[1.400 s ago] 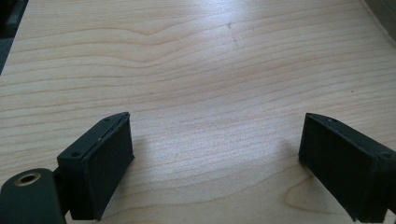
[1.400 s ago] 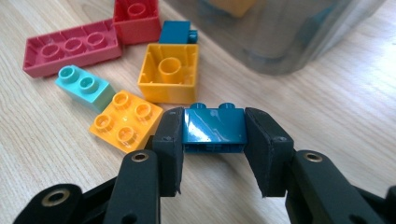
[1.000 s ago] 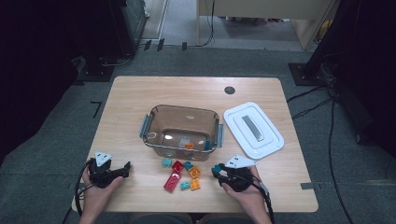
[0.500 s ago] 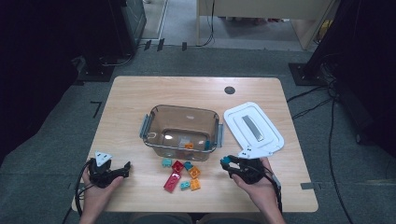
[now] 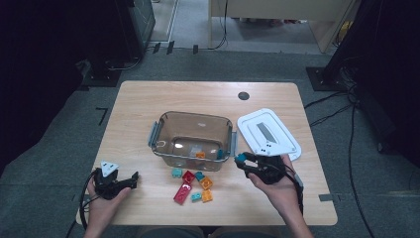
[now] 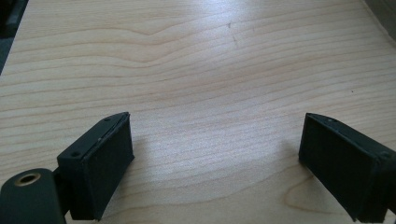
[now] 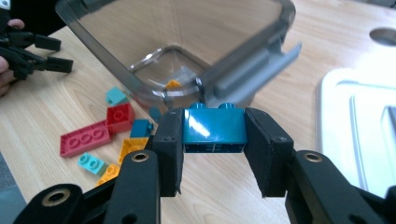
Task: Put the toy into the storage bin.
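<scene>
My right gripper (image 7: 215, 140) is shut on a dark teal brick (image 7: 215, 124), held off the table by the right end of the clear plastic bin (image 7: 187, 42). From above, that right gripper (image 5: 243, 159) sits just right of the bin (image 5: 163, 126), the teal brick (image 5: 241, 157) at its tip. An orange brick (image 5: 200, 154) lies inside the bin. Loose bricks lie in front of the bin: a long red one (image 5: 182, 194), a red square one (image 5: 188, 176), orange ones (image 5: 206, 183). My left gripper (image 5: 130, 179) rests open at the table's front left; its jaws (image 6: 215, 163) stand wide over bare wood.
A white lid (image 5: 267, 134) lies flat right of the bin. The wooden table (image 5: 148, 99) has a round hole (image 5: 243, 95) near its far edge. Small teal bricks (image 5: 177, 172) lie among the loose pile.
My right gripper has lifted the teal brick off the table and moved it up and away, toward the bin's right end. The left gripper has stayed put.
</scene>
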{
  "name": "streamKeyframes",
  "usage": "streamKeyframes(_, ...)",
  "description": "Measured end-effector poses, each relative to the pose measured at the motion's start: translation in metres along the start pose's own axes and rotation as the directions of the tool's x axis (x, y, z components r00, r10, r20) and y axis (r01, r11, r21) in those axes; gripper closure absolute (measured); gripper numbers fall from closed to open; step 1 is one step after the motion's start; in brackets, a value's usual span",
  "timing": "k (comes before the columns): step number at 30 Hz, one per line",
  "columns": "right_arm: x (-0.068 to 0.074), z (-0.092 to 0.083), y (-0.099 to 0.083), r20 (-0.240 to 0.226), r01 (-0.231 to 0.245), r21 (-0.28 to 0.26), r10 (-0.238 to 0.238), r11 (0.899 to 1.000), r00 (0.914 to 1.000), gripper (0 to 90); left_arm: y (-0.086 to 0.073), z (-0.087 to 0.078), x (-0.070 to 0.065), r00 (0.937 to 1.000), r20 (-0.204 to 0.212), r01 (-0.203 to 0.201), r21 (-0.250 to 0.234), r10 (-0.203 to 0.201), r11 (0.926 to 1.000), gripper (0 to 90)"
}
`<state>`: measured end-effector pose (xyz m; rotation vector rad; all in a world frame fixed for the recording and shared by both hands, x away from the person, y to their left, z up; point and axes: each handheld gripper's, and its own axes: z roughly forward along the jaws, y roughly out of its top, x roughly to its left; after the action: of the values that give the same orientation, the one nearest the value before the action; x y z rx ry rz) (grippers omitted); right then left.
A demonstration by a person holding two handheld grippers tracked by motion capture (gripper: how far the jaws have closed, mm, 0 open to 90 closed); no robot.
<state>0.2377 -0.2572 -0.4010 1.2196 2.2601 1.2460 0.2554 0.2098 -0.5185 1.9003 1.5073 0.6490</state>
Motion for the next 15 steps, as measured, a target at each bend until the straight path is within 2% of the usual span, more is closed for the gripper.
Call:
streamKeyframes(6,0.005,0.002,0.025,-0.013,0.037,-0.01,-0.037,0.999,0.9992,60.1,0.0,0.0,0.0,1.0,0.0,0.001,-0.001,-0.001,1.0,9.9)
streamKeyframes(8,0.005,0.003,0.028,-0.015,0.04,-0.009,-0.04,0.999,0.9991,60.1,0.0,0.0,0.0,1.0,0.0,0.0,0.001,0.0,1.0,9.9)
streamKeyframes(15,0.014,0.023,0.051,-0.03,0.073,-0.002,-0.074,0.997,0.9968,60.1,0.0,0.0,0.0,1.0,0.0,0.001,0.0,-0.001,1.0,9.9)
